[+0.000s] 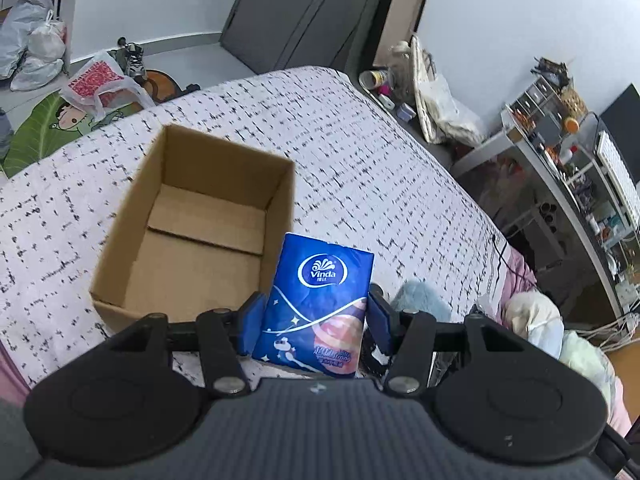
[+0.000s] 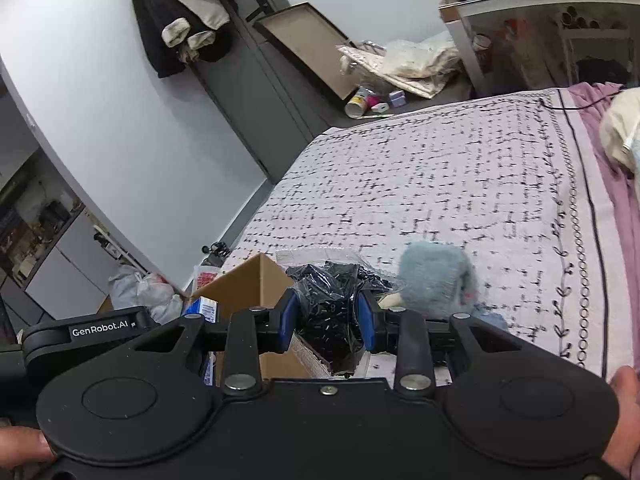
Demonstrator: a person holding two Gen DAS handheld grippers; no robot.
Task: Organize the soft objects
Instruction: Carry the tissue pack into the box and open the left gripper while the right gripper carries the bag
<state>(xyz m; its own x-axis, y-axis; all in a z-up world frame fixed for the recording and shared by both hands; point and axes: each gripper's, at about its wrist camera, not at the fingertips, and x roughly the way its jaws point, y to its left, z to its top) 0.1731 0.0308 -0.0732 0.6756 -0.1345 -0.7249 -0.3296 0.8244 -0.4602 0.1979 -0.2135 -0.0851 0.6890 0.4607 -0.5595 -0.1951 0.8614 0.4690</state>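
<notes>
My left gripper (image 1: 316,314) is shut on a blue Vinda tissue pack (image 1: 320,300), held upright just right of an open, empty cardboard box (image 1: 200,228) on the bed. My right gripper (image 2: 328,316) is shut on a clear plastic bag of small black pieces (image 2: 330,304), held above the box's corner (image 2: 256,276). A fluffy blue-grey soft toy (image 2: 436,276) lies on the bed just right of the right gripper; it also shows in the left wrist view (image 1: 420,298).
The bed has a white cover with black dashes (image 1: 360,152) and a pink edge (image 2: 612,240). Cream and pale soft items (image 1: 536,320) lie at the bed's right edge. Shelves (image 1: 580,168) and floor clutter (image 2: 400,76) surround the bed.
</notes>
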